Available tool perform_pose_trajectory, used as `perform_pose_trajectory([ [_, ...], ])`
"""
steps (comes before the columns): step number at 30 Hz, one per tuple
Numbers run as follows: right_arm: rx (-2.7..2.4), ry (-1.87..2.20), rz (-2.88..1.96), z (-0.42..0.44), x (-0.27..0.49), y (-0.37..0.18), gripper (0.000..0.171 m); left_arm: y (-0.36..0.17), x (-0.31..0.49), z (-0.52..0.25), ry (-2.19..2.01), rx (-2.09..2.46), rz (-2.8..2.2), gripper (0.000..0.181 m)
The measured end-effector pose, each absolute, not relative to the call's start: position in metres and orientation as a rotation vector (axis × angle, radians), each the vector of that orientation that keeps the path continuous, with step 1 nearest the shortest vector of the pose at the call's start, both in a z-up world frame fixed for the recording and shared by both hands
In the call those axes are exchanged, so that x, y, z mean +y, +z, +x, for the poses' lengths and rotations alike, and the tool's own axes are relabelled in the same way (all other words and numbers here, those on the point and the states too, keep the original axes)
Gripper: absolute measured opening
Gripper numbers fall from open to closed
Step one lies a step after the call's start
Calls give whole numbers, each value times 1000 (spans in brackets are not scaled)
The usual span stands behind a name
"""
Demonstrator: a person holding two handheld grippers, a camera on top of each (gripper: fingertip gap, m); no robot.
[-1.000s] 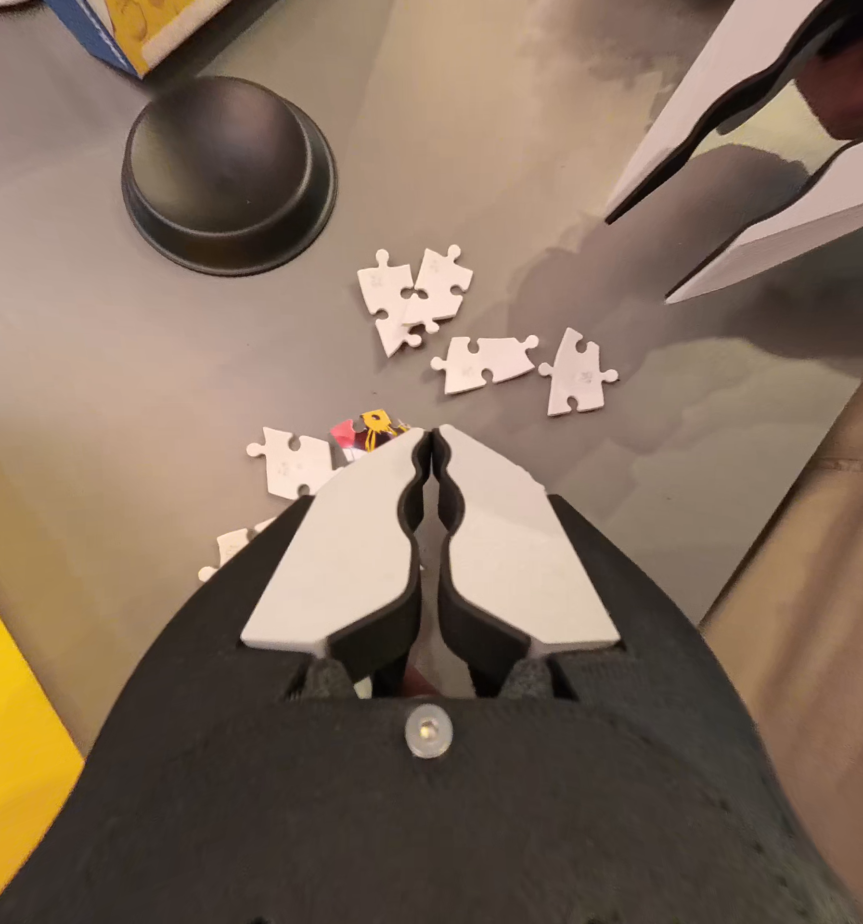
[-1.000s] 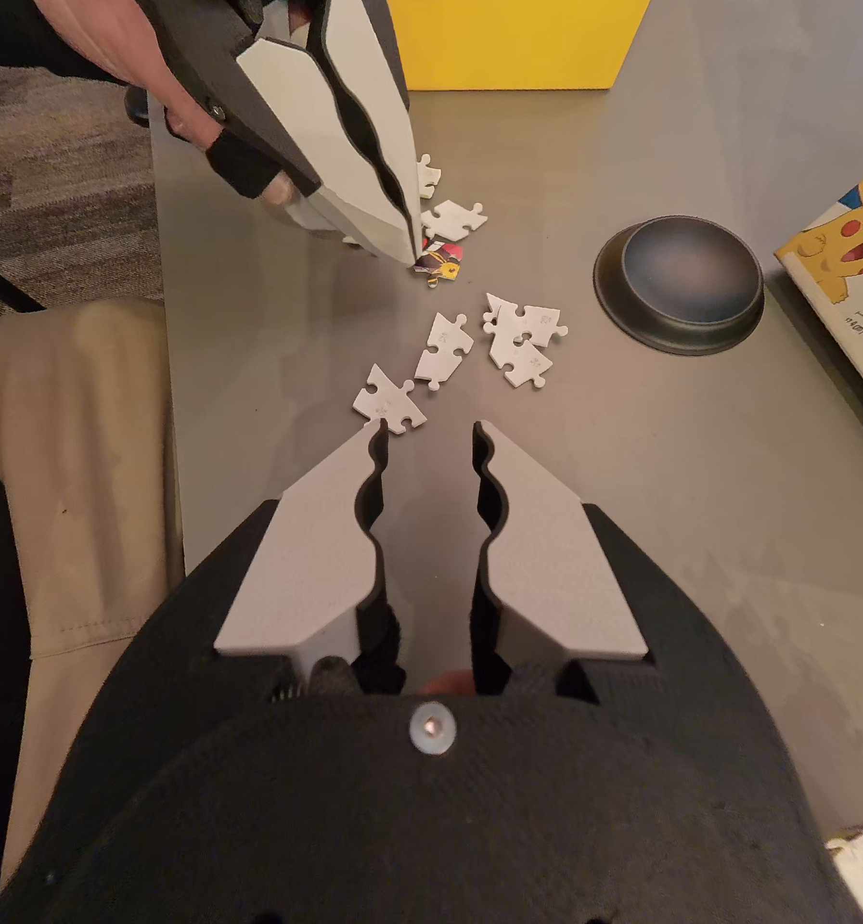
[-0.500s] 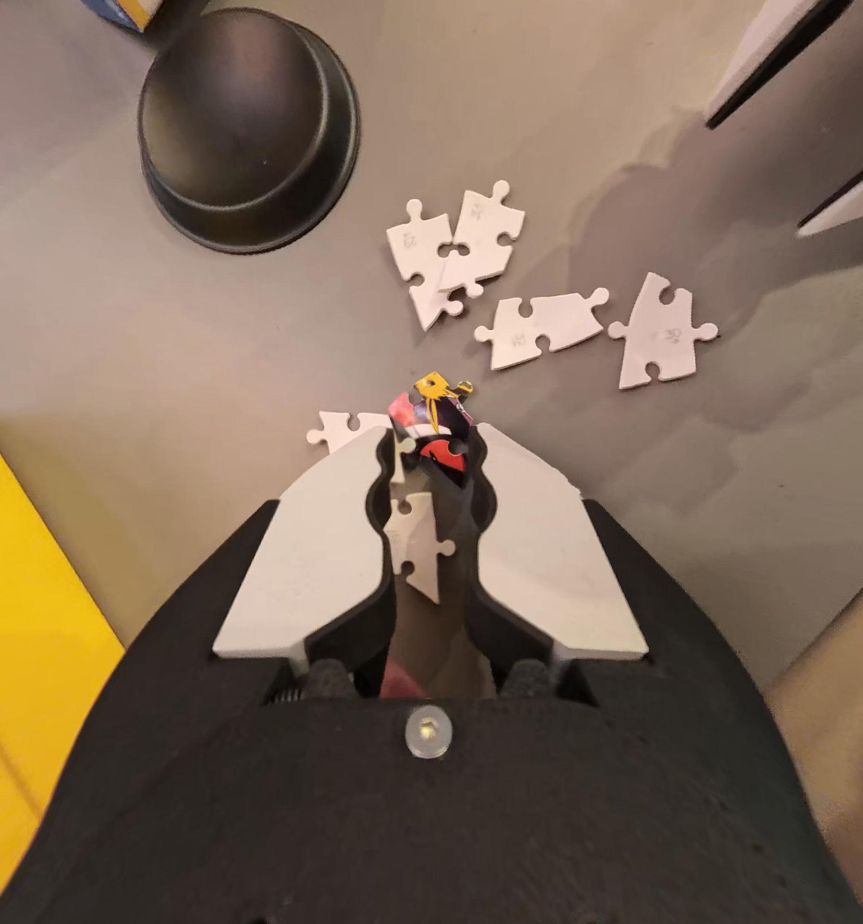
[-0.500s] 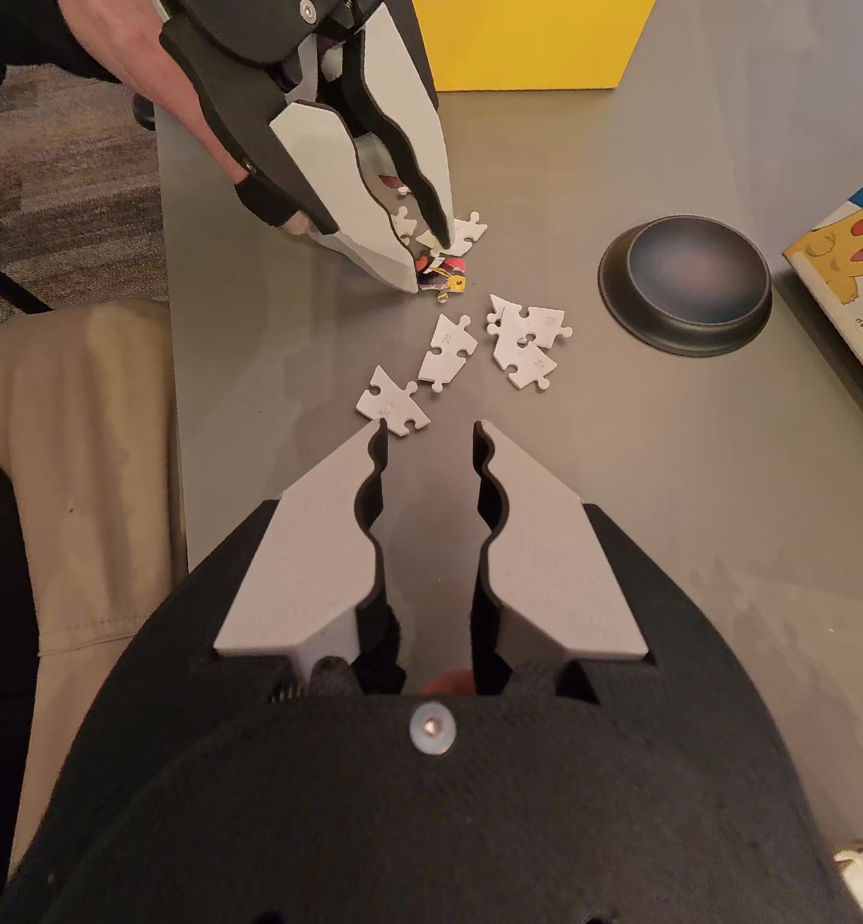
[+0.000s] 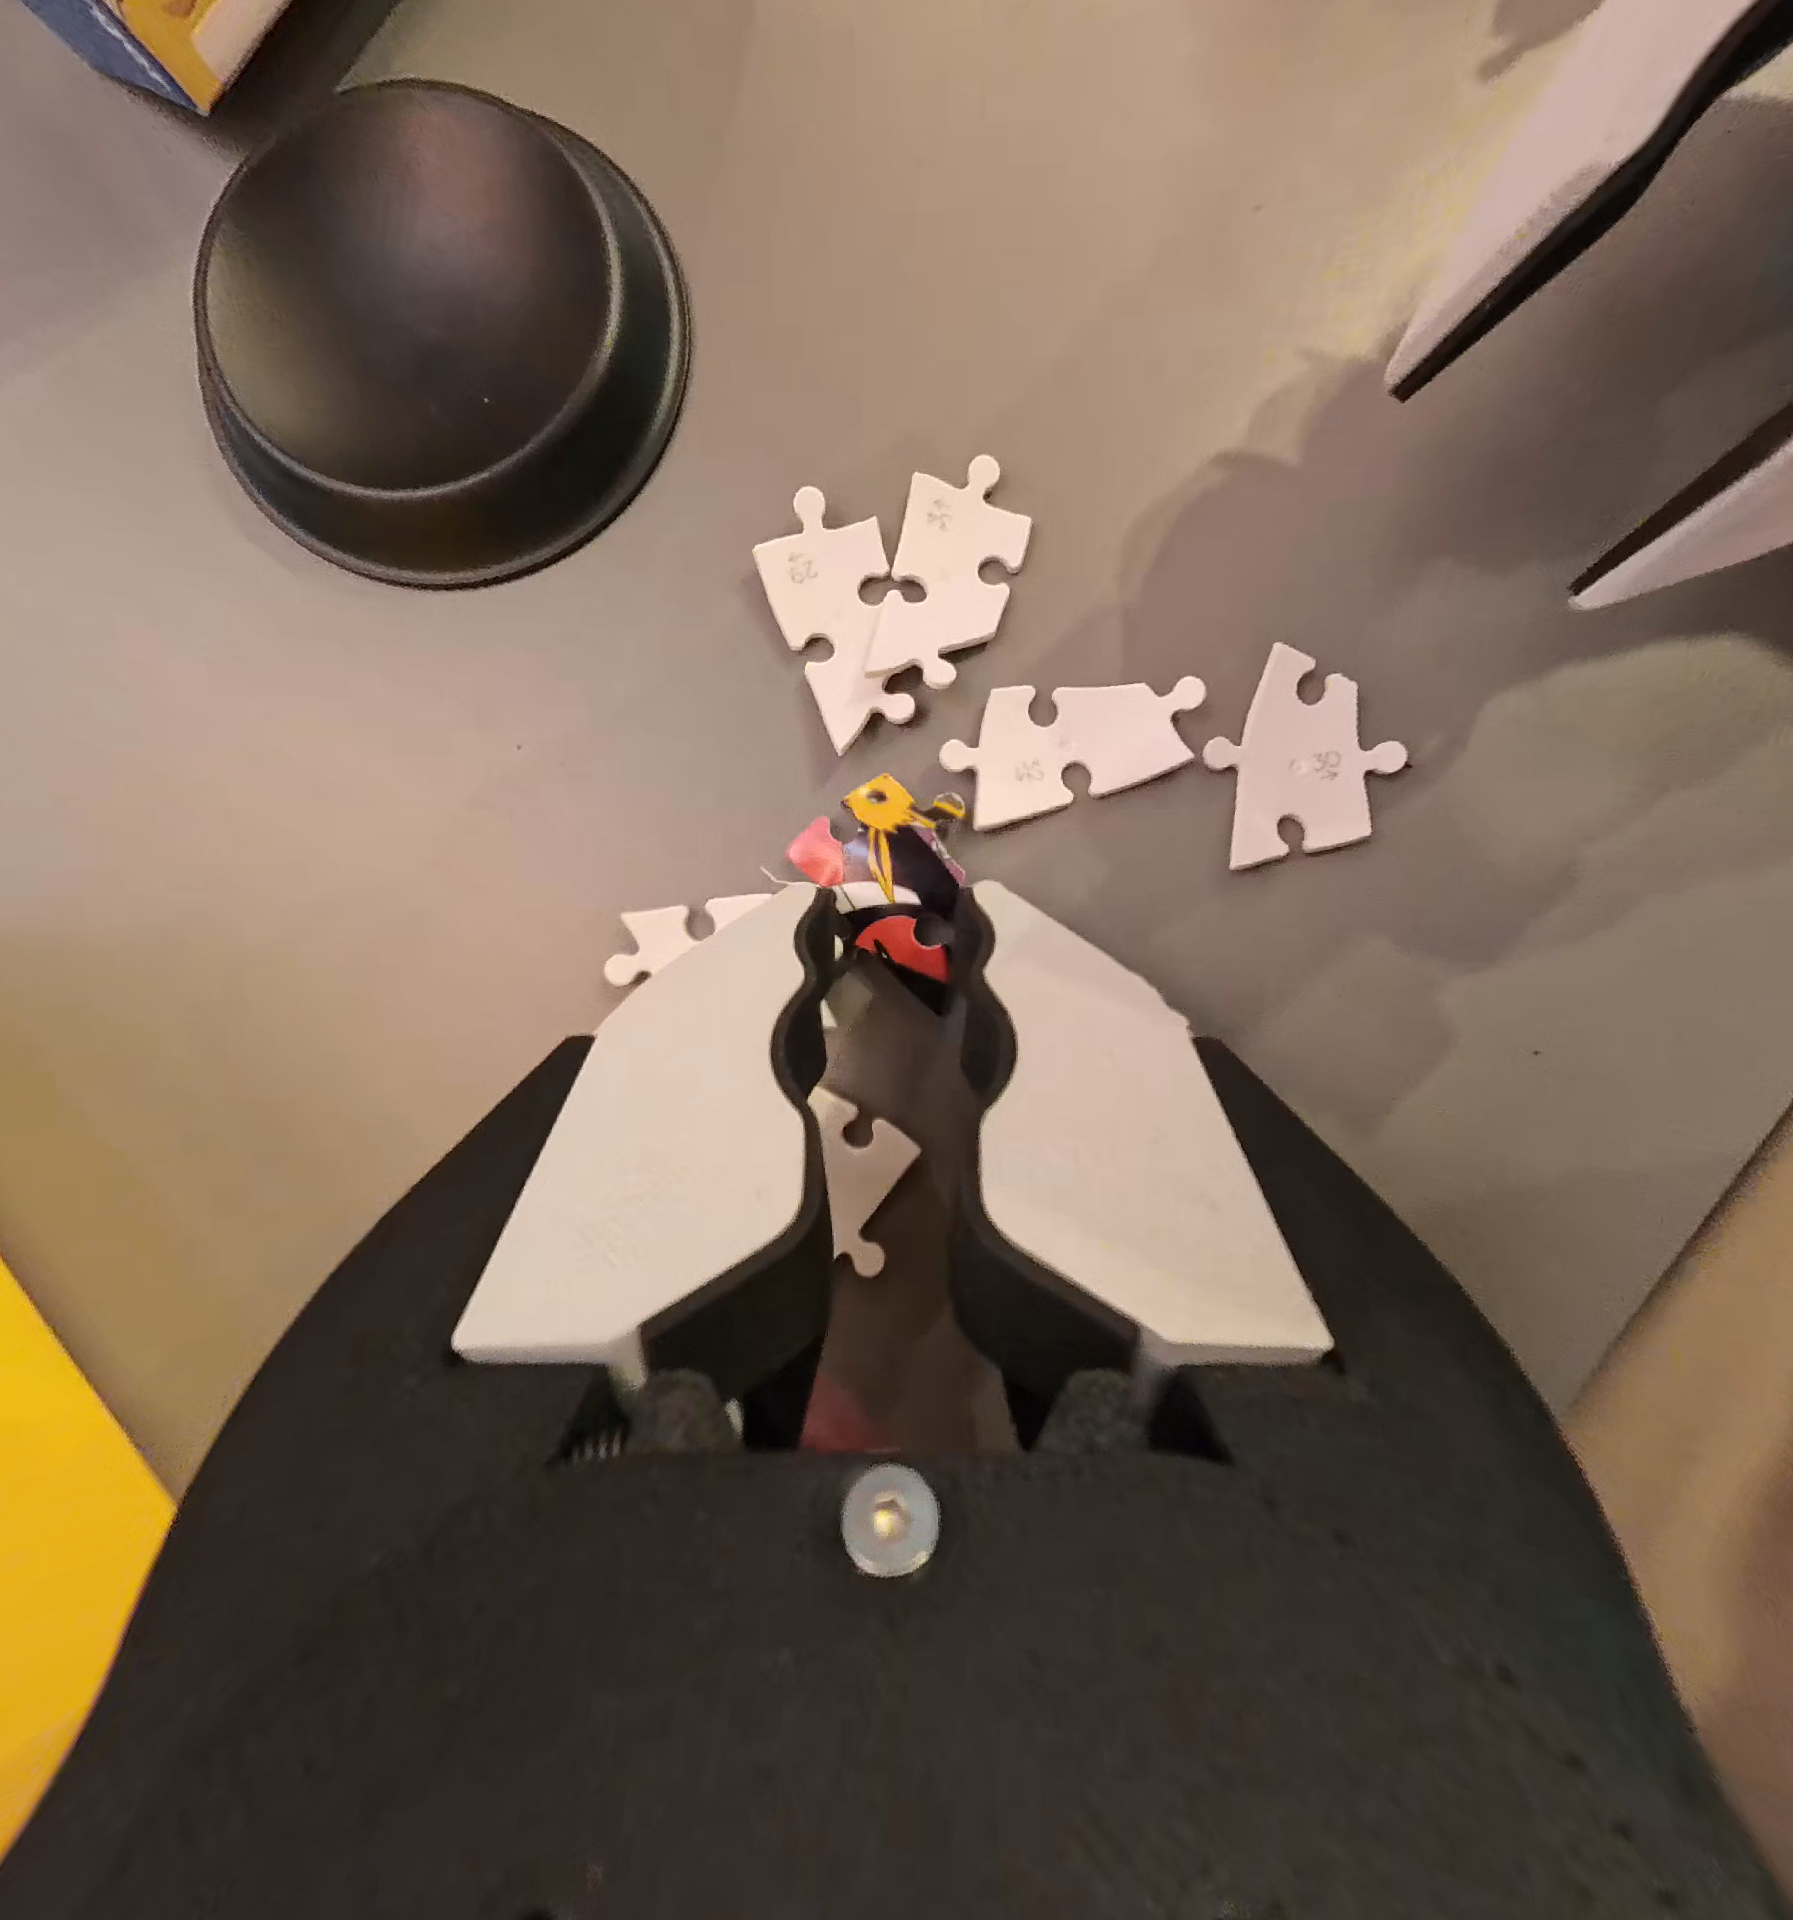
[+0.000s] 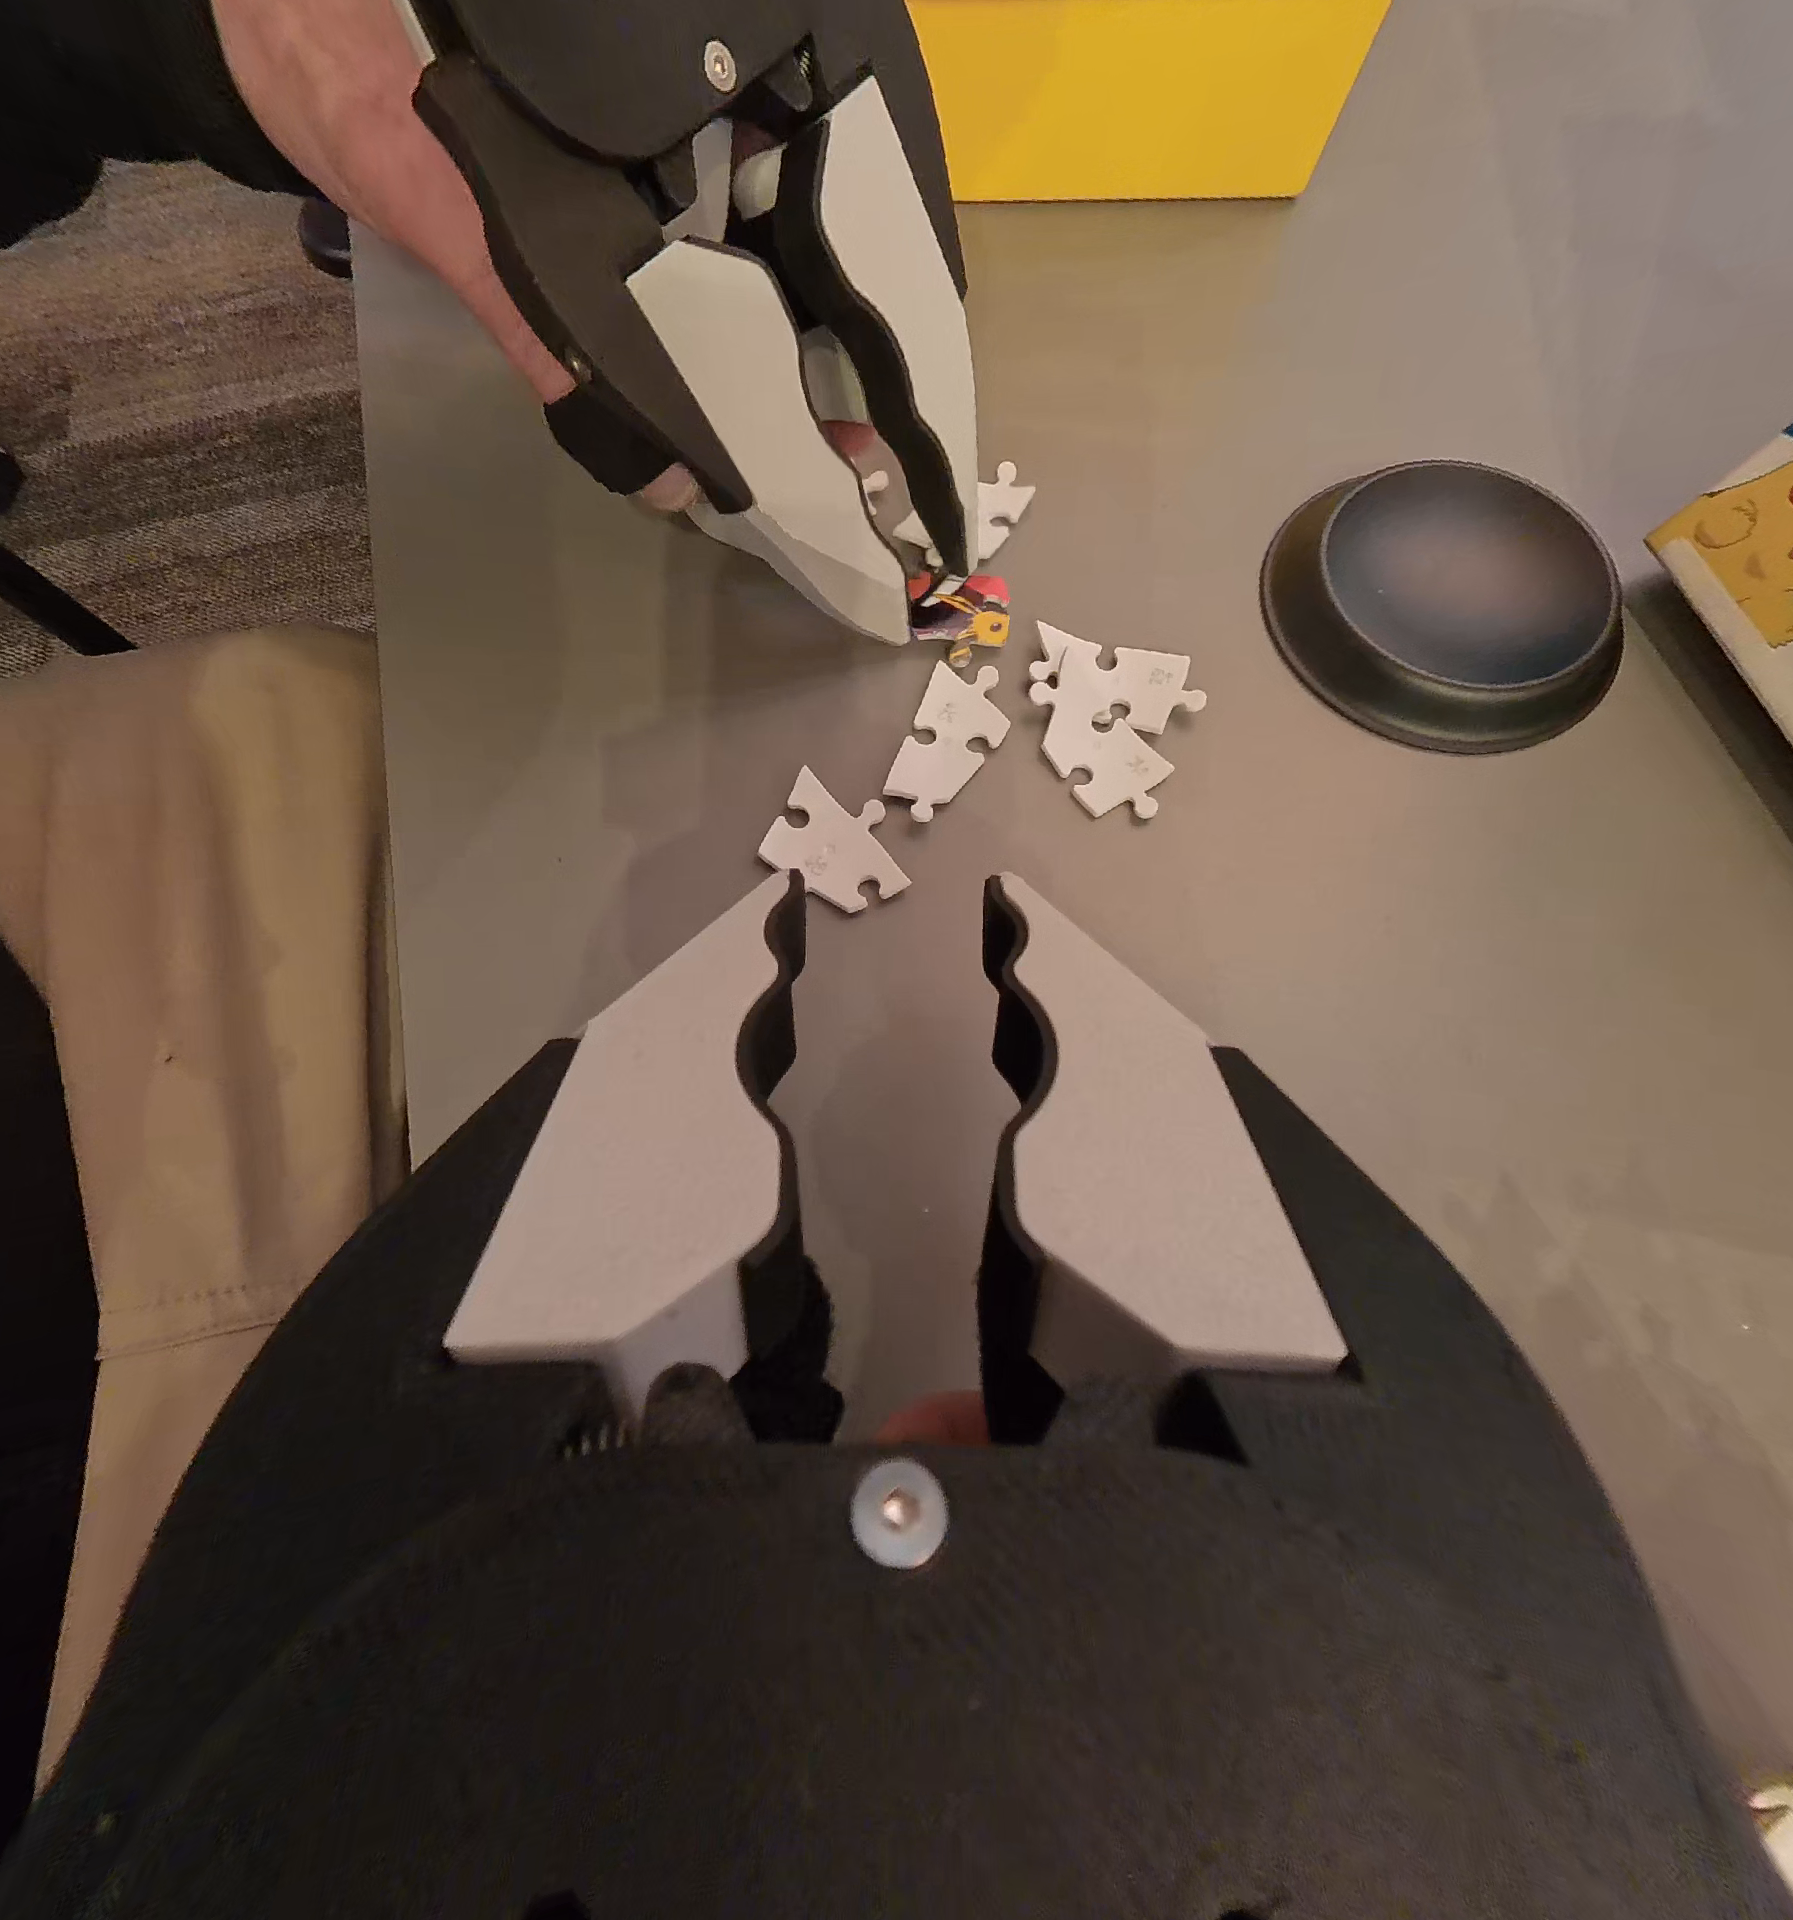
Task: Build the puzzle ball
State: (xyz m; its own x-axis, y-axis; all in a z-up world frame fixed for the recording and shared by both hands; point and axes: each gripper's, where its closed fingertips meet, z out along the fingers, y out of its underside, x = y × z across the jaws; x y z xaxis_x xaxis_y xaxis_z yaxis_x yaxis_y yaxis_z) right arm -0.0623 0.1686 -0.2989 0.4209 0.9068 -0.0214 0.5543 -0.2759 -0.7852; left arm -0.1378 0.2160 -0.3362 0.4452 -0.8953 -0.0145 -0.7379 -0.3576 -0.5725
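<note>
My left gripper (image 5: 890,914) is low over the grey table, and its pads are pressed on a colourful puzzle piece (image 5: 887,862) of red, yellow and dark purple that tilts up at the tips. The right wrist view shows the same grip (image 6: 965,613). Several white, face-down puzzle pieces lie beyond it: an overlapping pair (image 5: 892,592) and two single ones (image 5: 1068,748), (image 5: 1297,769). More white pieces lie under the left fingers (image 5: 856,1174). My right gripper (image 6: 892,888) is open and empty, hovering just short of the nearest white piece (image 6: 835,842).
A black dome-shaped stand (image 5: 435,322) sits on the table, also in the right wrist view (image 6: 1443,603). A yellow box (image 6: 1131,94) stands at the far edge. A printed puzzle box (image 6: 1775,582) lies at the right. A beige cushion (image 6: 144,935) borders the table's left edge. About 10 cm separates my left fingertips from my right.
My left gripper was shut on nothing, opened, moved forward over the colourful piece and closed on it. The piece now tilts up. My right gripper has stayed open and still.
</note>
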Motion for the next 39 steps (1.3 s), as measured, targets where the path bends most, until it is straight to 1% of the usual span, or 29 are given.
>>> perform_pose_trajectory([
  [5,-1225,623,-1965,-62,172,-300,32,-331,211,-131,-633,1261,-2260,19],
  [9,-1230,622,-1966,-64,173,-302,33,-316,214,-126,-829,1114,-2266,7],
  [11,-1232,624,-1965,-66,173,-302,33,-319,216,-130,-840,1086,-2289,2],
  [13,-1236,626,-1965,-68,173,-303,33,-319,211,-128,-936,1043,-2325,1],
  [23,-1239,630,-1969,-66,172,-304,33,-327,215,-135,-887,1019,-2378,2],
  [29,-1242,621,-1971,-64,172,-304,33,-331,215,-134,-774,1134,-2350,3],
  [39,-1227,598,-1939,-64,172,-294,33,-313,218,-121,-697,1269,-2190,1],
])
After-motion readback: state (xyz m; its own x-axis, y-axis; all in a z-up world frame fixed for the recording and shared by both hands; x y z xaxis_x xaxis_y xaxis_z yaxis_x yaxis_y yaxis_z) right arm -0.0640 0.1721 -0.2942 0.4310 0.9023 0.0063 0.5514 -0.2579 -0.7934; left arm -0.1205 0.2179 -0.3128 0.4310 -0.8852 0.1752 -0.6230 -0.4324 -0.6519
